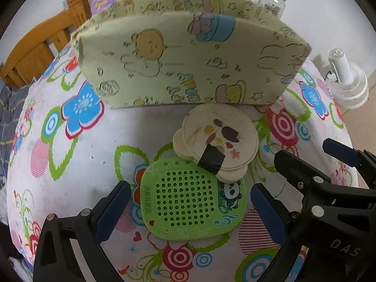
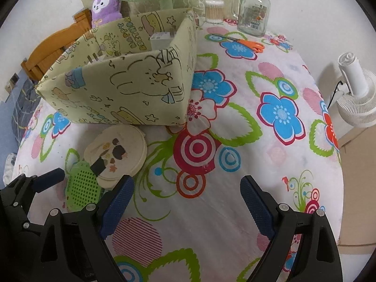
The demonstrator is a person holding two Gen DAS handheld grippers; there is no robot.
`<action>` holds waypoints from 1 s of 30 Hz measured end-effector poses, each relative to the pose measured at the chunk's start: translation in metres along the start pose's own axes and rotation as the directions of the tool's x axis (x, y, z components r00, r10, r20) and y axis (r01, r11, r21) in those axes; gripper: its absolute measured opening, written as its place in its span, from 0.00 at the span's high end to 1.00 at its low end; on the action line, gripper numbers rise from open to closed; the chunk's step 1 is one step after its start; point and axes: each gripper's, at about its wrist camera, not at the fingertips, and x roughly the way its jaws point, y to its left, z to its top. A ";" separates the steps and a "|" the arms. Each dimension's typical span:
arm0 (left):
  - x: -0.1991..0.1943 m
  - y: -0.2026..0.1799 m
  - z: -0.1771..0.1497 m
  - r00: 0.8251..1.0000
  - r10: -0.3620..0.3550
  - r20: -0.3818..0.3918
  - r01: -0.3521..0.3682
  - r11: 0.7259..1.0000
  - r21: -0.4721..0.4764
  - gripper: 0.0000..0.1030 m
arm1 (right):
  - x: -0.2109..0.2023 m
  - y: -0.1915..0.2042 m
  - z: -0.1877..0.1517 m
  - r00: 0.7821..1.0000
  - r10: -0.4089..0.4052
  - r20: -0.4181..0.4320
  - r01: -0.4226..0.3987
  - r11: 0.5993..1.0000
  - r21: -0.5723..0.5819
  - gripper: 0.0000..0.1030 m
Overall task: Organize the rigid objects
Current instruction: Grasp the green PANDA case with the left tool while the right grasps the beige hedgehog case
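Both the green case and cream disc lie unpacked at lower centre before the box, left gripper wide astride the case, right gripper wide and empty.

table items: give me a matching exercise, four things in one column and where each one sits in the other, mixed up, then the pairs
Things:
1. green panda box
2. cream disc
3. scissors
4. cotton swabs

Places:
A. left of the jar
B. between the left tool's open fingers
C. on a blue flower by the jar
D. overlapping the panda box, in front of the fabric bin

Pairs: 1-B, 2-D, 3-C, 4-A
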 end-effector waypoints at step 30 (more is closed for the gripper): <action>0.003 -0.009 -0.006 0.997 0.073 0.005 -0.073 0.997 -0.028 0.08 | 0.015 0.013 0.002 0.999 0.008 -0.037 -0.008 1.000 -0.007 0.09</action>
